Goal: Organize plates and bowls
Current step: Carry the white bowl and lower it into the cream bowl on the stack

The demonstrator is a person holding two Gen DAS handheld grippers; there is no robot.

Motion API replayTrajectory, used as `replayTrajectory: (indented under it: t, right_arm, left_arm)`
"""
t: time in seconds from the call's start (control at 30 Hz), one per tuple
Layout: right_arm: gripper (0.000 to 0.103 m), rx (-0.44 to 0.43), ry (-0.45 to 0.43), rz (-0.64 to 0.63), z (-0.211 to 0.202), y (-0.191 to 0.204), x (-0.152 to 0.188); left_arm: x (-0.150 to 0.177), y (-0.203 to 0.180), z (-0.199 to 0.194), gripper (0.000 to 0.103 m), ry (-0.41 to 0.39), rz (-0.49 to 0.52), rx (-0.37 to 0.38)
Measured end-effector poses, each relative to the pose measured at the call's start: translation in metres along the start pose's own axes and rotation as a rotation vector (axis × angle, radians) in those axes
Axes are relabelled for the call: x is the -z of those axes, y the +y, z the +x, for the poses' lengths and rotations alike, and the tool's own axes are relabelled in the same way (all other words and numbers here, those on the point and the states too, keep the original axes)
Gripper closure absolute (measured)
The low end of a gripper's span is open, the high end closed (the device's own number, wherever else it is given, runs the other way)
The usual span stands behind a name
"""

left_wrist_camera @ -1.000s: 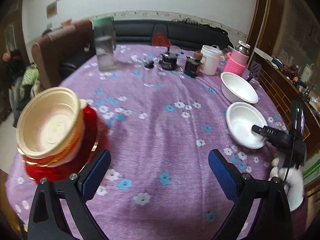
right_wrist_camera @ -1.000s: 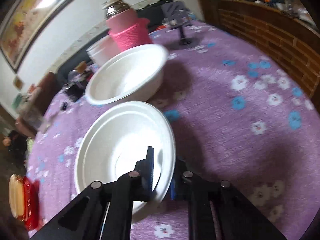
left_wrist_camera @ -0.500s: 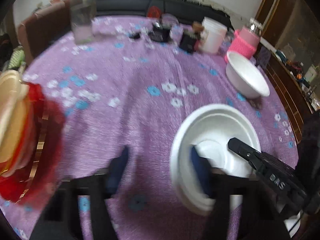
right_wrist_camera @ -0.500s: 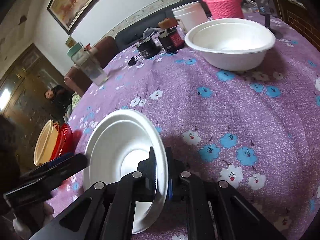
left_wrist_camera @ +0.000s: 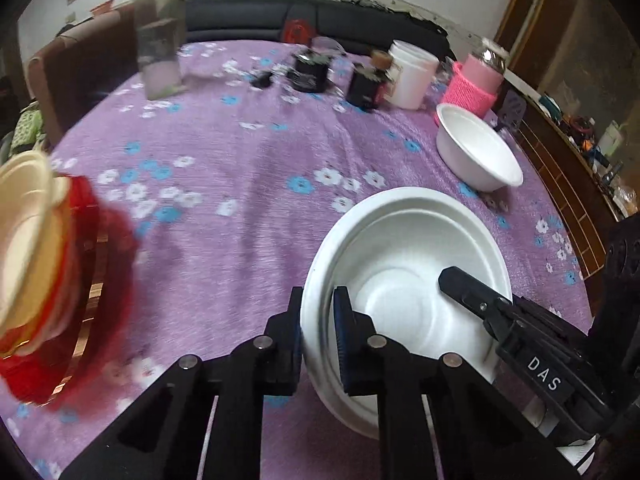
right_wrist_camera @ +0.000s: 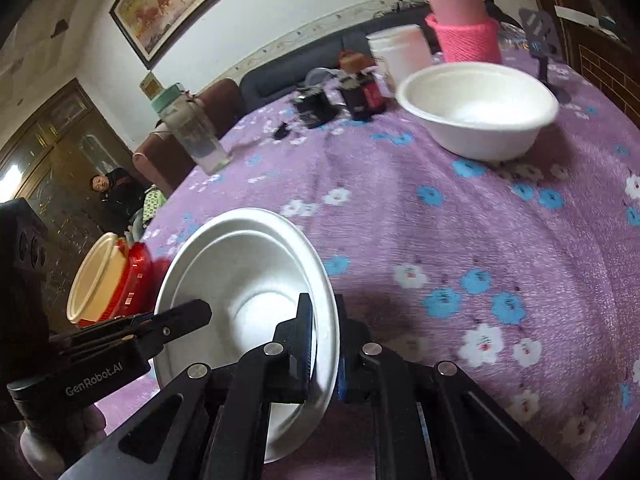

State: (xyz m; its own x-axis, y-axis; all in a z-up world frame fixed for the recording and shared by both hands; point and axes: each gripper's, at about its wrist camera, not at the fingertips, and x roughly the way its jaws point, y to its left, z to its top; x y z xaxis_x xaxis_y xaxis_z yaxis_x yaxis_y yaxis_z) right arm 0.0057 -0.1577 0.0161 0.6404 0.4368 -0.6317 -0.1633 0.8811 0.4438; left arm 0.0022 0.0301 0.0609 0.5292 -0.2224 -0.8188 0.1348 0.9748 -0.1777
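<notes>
A white foam bowl (left_wrist_camera: 404, 276) (right_wrist_camera: 244, 280) is held tilted above the purple floral tablecloth (left_wrist_camera: 248, 184). My left gripper (left_wrist_camera: 317, 344) is shut on its left rim. My right gripper (right_wrist_camera: 323, 344) is shut on its right rim; one of its fingers also shows inside the bowl in the left wrist view (left_wrist_camera: 472, 292). A second white foam bowl (left_wrist_camera: 476, 152) (right_wrist_camera: 480, 108) stands upright on the table at the far right. A cream bowl stacked in a red bowl (left_wrist_camera: 48, 264) (right_wrist_camera: 108, 280) sits at the left edge.
At the back of the table stand a clear green-lidded jar (left_wrist_camera: 158, 40), a white tub (left_wrist_camera: 408, 74), a jar in a pink knit sleeve (left_wrist_camera: 476, 84), dark small pots (left_wrist_camera: 312, 70) and a phone stand (right_wrist_camera: 540, 40). A brick-patterned counter (left_wrist_camera: 568, 168) runs along the right.
My left gripper swung right from beside the red bowl stack and closed on the white bowl's rim. My right gripper carried that bowl left and lifted it, tilted.
</notes>
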Motion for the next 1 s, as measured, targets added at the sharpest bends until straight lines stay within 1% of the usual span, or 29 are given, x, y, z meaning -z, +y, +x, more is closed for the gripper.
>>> replayTrajectory:
  t: [0.07, 0.1, 0.17, 0.2, 0.27, 0.3, 0.37, 0.4, 0.47, 0.57, 0.7, 0.77, 0.83, 0.93, 0.97, 1.0]
  right_arm:
    - [0.093, -0.041, -0.01, 0.003, -0.003, 0.018, -0.005]
    - [0.093, -0.07, -0.014, -0.001, -0.003, 0.032, -0.009]
    - [0.093, -0.098, -0.018, -0.024, -0.001, 0.058, -0.016]
    - [0.093, -0.115, -0.02, -0.047, 0.001, 0.077, -0.021]
    - [0.093, -0.139, -0.019, -0.089, 0.007, 0.108, -0.027]
    - [0.093, -0.152, -0.017, -0.119, 0.013, 0.13, -0.029]
    - [0.092, -0.174, -0.003, -0.161, 0.024, 0.162, -0.032]
    - [0.092, -0.188, 0.012, -0.181, 0.033, 0.183, -0.033]
    - [0.092, -0.204, 0.038, -0.204, 0.047, 0.208, -0.032]
    - [0.092, -0.203, 0.07, -0.234, 0.07, 0.243, -0.031]
    - [0.092, -0.173, 0.103, -0.252, 0.097, 0.27, -0.03]
    - [0.092, -0.152, 0.113, -0.259, 0.106, 0.275, -0.028]
    - [0.092, -0.135, 0.126, -0.255, 0.113, 0.276, -0.026]
    - [0.092, -0.109, 0.139, -0.256, 0.122, 0.272, -0.026]
    - [0.092, -0.098, 0.145, -0.257, 0.126, 0.271, -0.025]
    - [0.093, -0.093, 0.149, -0.256, 0.129, 0.268, -0.026]
  left_arm:
    - [-0.001, 0.015, -0.022, 0.09, -0.041, -0.016, -0.016]
    - [-0.001, 0.023, -0.032, 0.09, -0.058, -0.025, -0.026]
    - [-0.004, 0.045, -0.058, 0.09, -0.101, -0.051, -0.052]
    - [-0.006, 0.055, -0.067, 0.09, -0.117, -0.063, -0.066]
    - [-0.009, 0.078, -0.087, 0.089, -0.149, -0.093, -0.103]
    - [-0.011, 0.093, -0.098, 0.089, -0.169, -0.113, -0.127]
    - [-0.014, 0.118, -0.115, 0.088, -0.2, -0.145, -0.179]
    - [-0.015, 0.134, -0.122, 0.088, -0.21, -0.167, -0.207]
    - [-0.018, 0.16, -0.129, 0.086, -0.21, -0.207, -0.245]
    - [-0.021, 0.193, -0.13, 0.084, -0.192, -0.247, -0.282]
    - [-0.024, 0.222, -0.115, 0.081, -0.157, -0.276, -0.309]
    - [-0.025, 0.229, -0.106, 0.08, -0.139, -0.281, -0.314]
    - [-0.025, 0.232, -0.101, 0.079, -0.141, -0.286, -0.314]
    - [-0.023, 0.233, -0.105, 0.069, -0.16, -0.286, -0.283]
    - [-0.021, 0.234, -0.109, 0.06, -0.168, -0.289, -0.269]
    - [-0.019, 0.234, -0.113, 0.053, -0.18, -0.293, -0.263]
